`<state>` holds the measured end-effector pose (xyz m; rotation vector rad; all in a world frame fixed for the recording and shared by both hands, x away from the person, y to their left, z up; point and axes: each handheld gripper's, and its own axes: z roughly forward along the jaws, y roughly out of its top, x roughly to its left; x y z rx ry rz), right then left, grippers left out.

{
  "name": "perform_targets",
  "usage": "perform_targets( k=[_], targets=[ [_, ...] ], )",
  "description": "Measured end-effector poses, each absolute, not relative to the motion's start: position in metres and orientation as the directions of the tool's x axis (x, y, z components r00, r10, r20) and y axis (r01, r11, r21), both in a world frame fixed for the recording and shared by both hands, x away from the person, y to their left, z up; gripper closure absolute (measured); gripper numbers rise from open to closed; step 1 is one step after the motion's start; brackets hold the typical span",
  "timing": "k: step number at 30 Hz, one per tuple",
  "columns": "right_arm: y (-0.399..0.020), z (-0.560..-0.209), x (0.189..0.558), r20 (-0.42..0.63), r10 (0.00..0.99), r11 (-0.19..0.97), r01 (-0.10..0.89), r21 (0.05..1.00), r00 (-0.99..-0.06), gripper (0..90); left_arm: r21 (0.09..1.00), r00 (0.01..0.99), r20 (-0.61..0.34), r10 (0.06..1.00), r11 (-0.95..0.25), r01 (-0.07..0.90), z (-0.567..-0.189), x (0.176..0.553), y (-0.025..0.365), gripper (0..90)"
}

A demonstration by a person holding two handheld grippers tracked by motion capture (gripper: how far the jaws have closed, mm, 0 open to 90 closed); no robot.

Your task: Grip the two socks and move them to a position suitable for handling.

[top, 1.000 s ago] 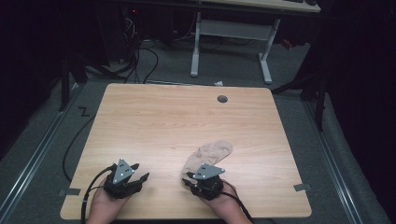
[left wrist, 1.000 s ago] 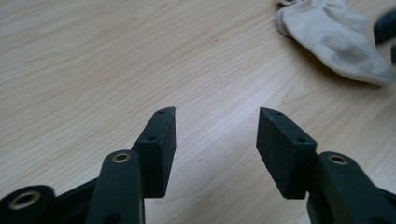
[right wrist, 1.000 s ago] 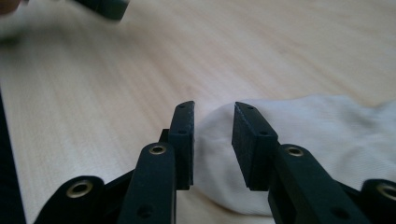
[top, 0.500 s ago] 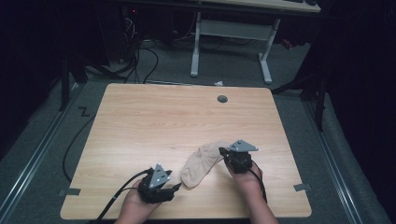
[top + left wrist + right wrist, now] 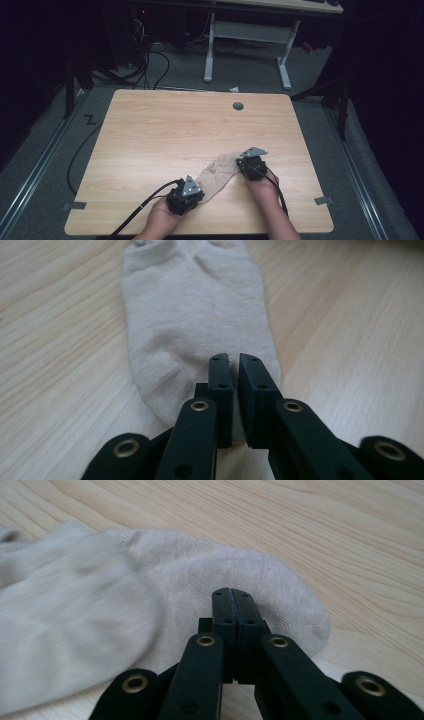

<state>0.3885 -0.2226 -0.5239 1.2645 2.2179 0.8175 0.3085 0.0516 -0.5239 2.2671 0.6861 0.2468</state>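
A beige sock (image 5: pixel 220 172) lies stretched out on the wooden table (image 5: pixel 170 125) near its front edge. My left gripper (image 5: pixel 196 190) is at the sock's near-left end and my right gripper (image 5: pixel 244 164) at its far-right end. In the left gripper view the jaws (image 5: pixel 234 357) are closed to a thin gap on the rounded end of the sock (image 5: pixel 195 305), with fabric between them. In the right gripper view the jaws (image 5: pixel 232 592) are pressed together on the edge of the sock (image 5: pixel 190 565), whose left part is blurred. A hand holds each gripper.
A round grommet hole (image 5: pixel 238 106) sits near the table's far edge. Beyond the table stand a white desk frame (image 5: pixel 245 35) and floor cables (image 5: pixel 150 55). Each gripper's cable trails off the front edge.
The bunched sock has been drawn out into a long strip. The left gripper moved right to its near end and the right gripper moved right and away to its far end.
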Motion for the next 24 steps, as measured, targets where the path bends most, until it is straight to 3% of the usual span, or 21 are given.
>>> perform_targets(
  k=[2,7,14,19,24],
  targets=[
    [-0.227,-0.524,0.387,-0.101,0.882,0.395,0.607,0.689,-0.460,90.0,0.691,0.833,-0.055,0.550,-0.582,0.429,-0.522,0.309,0.065,82.9],
    [-0.243,-0.524,0.390,-0.114,0.909,0.363,0.628,0.688,-0.400,90.0,0.656,0.809,-0.009,0.588,-0.607,0.448,-0.518,0.309,0.098,80.8],
    [-0.251,-0.521,0.392,-0.110,0.923,0.333,0.622,0.709,-0.368,90.0,0.688,0.765,-0.032,0.644,-0.541,0.484,-0.515,0.313,0.133,77.7],
    [-0.220,-0.498,0.358,-0.067,0.869,0.351,0.516,0.782,-0.490,89.9,0.728,0.720,-0.018,0.693,-0.485,0.485,-0.507,0.315,0.145,74.0],
    [-0.148,-0.506,0.337,-0.076,0.718,0.501,0.438,0.747,-0.692,89.5,0.694,0.724,-0.013,0.690,-0.515,0.504,-0.518,0.318,0.141,76.5]
  ],
)
